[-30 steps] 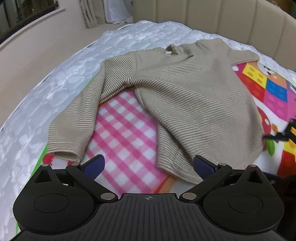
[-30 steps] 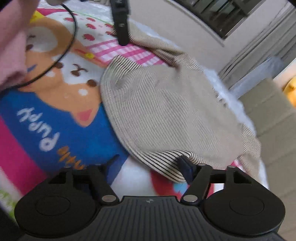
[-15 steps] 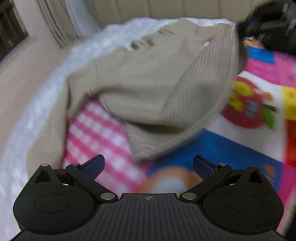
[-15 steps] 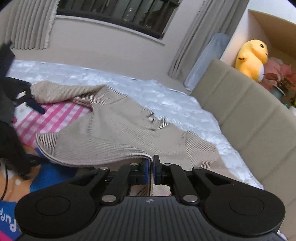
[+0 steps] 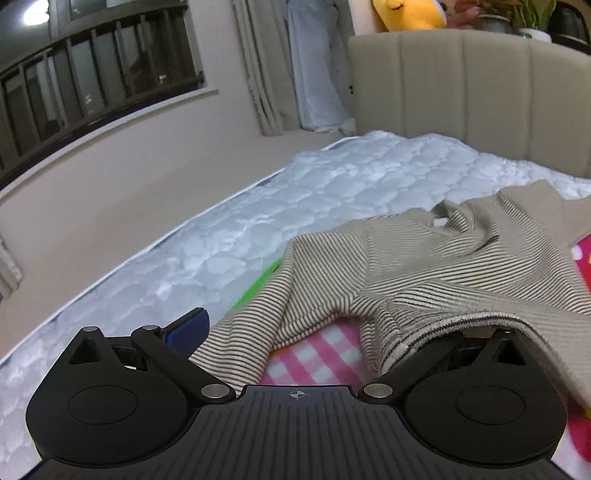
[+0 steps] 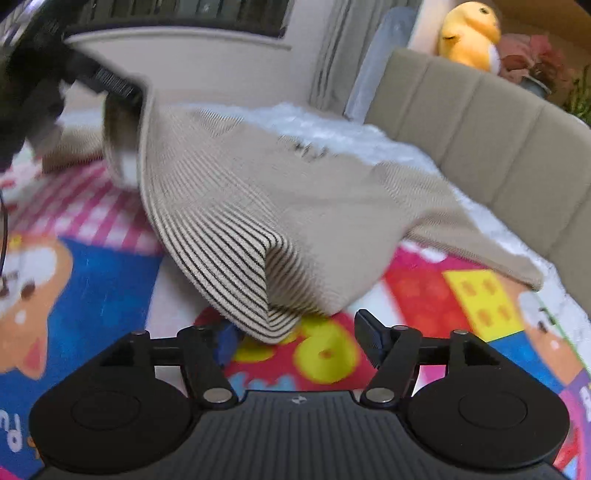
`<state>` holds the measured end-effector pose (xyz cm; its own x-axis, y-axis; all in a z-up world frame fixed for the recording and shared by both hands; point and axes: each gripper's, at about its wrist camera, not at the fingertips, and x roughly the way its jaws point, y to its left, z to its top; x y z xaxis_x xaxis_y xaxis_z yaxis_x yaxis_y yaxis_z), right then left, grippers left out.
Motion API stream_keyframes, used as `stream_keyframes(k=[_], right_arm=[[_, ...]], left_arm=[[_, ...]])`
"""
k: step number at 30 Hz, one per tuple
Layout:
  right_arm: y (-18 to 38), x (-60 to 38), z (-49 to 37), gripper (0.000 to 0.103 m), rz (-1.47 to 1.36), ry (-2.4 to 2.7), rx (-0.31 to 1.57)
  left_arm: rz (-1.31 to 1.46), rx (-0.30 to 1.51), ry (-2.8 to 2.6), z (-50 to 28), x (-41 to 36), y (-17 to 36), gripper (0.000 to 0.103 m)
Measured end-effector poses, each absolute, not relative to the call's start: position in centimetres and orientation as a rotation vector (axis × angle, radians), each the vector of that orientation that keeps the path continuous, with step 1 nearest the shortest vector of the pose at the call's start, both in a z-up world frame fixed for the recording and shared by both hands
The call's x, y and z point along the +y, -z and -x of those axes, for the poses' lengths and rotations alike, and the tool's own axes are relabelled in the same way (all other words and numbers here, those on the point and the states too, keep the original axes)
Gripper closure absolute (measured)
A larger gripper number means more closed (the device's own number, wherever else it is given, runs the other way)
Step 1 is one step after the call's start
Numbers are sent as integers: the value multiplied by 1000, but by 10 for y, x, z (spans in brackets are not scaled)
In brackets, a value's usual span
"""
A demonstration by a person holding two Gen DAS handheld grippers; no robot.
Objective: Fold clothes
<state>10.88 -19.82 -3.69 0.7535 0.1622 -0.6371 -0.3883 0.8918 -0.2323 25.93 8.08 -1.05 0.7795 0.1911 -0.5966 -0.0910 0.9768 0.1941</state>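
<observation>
Right tongs (image 6: 295, 332) angled down, jaws just opened, sweater (image 6: 258, 206) hem between, unpinched. Left tongs (image 5: 306, 332) spread, hem draped over.

Right gripper (image 6: 299, 334): jaws have just been opening, now apart, nothing pinched. Folded hem corner of striped beige sweater (image 6: 258, 221) droops just ahead of them, off the pads. Sweater spans the cartoon play mat (image 6: 424, 291) on the bed (image 6: 332, 129); its far-left edge is lifted, blurred, at the left gripper (image 6: 110, 83). Yellow plush (image 6: 469, 35) beyond the headboard (image 6: 498, 122).
</observation>
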Motion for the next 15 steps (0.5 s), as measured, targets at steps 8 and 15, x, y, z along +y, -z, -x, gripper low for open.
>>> stream_keyframes(k=[8,15], right_arm=[[18,-187,-134,43,470,-149,525],[-70,-251,-129,38,504,-126,404]], left_arm=[[-141,617,-178,-262,90,7,0],[-150,580,-117,-233,111,-38,0]])
